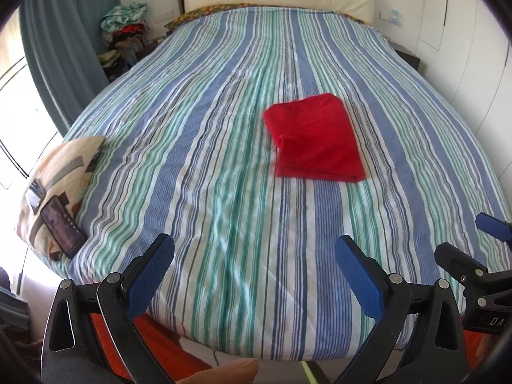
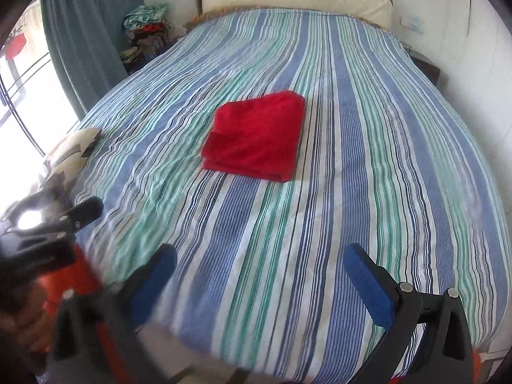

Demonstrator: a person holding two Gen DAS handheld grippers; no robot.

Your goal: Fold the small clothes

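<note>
Lying folded into a compact rectangle, the red garment (image 1: 315, 139) rests on the striped bedspread (image 1: 198, 166) right of centre in the left wrist view, well ahead of the left tongs (image 1: 254, 275), which hang spread wide over the foot of the bed with nothing between their blue pads (image 1: 150, 278). A patterned cushion (image 1: 60, 185) sits at the bed's left edge with a phone (image 1: 62, 228) propped on it, and a heap of clothes (image 1: 126, 32) is stacked beside the teal curtain (image 1: 64, 48); part of the right tongs (image 1: 480, 272) shows at the right border. From the right wrist view the red garment (image 2: 256, 136) lies near the middle of the striped bedspread (image 2: 368, 192), its doubled edges facing the camera, and the right tongs (image 2: 260, 278) are likewise wide apart and empty, held back over the near end of the bed; the left pad is blurred. The left tongs (image 2: 54, 220) appear at the left border, too smeared to read from here. The fold looks essentially done, so the step in hand is probably tidying or moving on. To finish well, I would approach low and level, press the layered near edge flat rather than pinch it, and square any slipped corner without dragging the bundle, since soft cloth on a loose cover is likely to slide and unfold.
</note>
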